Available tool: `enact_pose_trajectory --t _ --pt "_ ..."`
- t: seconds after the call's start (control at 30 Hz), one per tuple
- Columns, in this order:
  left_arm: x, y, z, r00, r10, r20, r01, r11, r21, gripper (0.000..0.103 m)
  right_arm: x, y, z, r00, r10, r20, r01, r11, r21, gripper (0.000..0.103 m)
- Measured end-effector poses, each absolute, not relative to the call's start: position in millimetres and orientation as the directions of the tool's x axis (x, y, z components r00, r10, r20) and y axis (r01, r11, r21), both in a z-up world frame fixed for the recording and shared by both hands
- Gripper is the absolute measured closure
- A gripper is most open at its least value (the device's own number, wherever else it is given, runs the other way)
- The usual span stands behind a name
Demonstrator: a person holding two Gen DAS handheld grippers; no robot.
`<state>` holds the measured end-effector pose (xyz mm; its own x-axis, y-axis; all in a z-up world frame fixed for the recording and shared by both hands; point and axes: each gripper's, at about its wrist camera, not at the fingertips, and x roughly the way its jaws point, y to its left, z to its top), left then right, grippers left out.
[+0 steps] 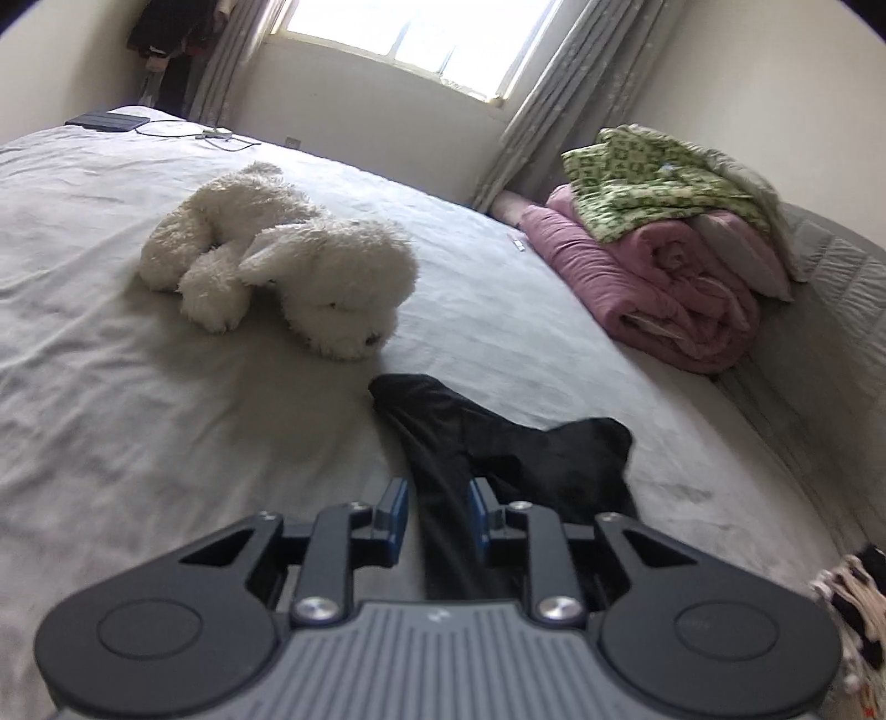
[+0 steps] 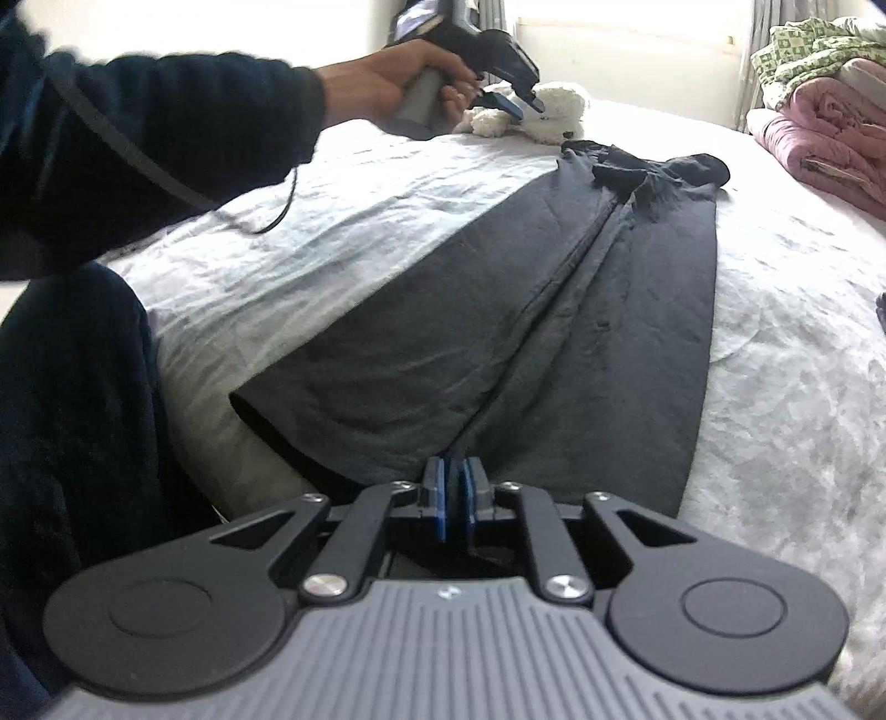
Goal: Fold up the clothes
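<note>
Both grippers blurred: right gripper (image 2: 454,487) seemingly pinching dark garment (image 2: 554,310).

The trousers (image 2: 554,310) are lying lengthwise on the bed (image 2: 775,387). Beyond their far end the plush toy (image 1: 288,260) is resting, and the folded quilts (image 1: 664,277) are sitting stacked to its right, under the window (image 1: 421,39).

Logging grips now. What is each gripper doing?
Left gripper: open, above the black garment, holding nothing.
Right gripper: shut on the garment's near edge.
</note>
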<state>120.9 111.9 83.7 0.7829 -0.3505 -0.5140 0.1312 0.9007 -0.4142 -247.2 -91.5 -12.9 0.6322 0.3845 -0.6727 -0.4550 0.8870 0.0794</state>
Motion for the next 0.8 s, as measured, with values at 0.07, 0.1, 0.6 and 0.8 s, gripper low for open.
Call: enact_pose_trajectory --t 0.07,0.1,0.6,0.8 --pt "103 109 85 0.773 -0.378 -0.510 0.153 0.890 -0.429 0.080 -247 -91 -13 0.637 0.387 -0.667 -0.454 0.887 0.082 0.090" --pt "94 107 85 0.767 -0.392 -0.508 0.164 0.885 -0.436 0.080 -247 -90 -12 0.640 0.388 -0.664 -0.453 0.888 0.083 0.090" --pt "12 36 62 0.591 -0.592 -0.548 0.408 0.805 -0.430 0.077 -201 -151 41 0.649 0.504 -0.570 -0.411 0.862 0.296 0.068" --pt "13 23 47 0.572 -0.592 -0.568 0.468 0.804 -0.367 0.077 -128 -182 54 0.673 0.428 -0.604 -0.352 0.903 0.248 0.068"
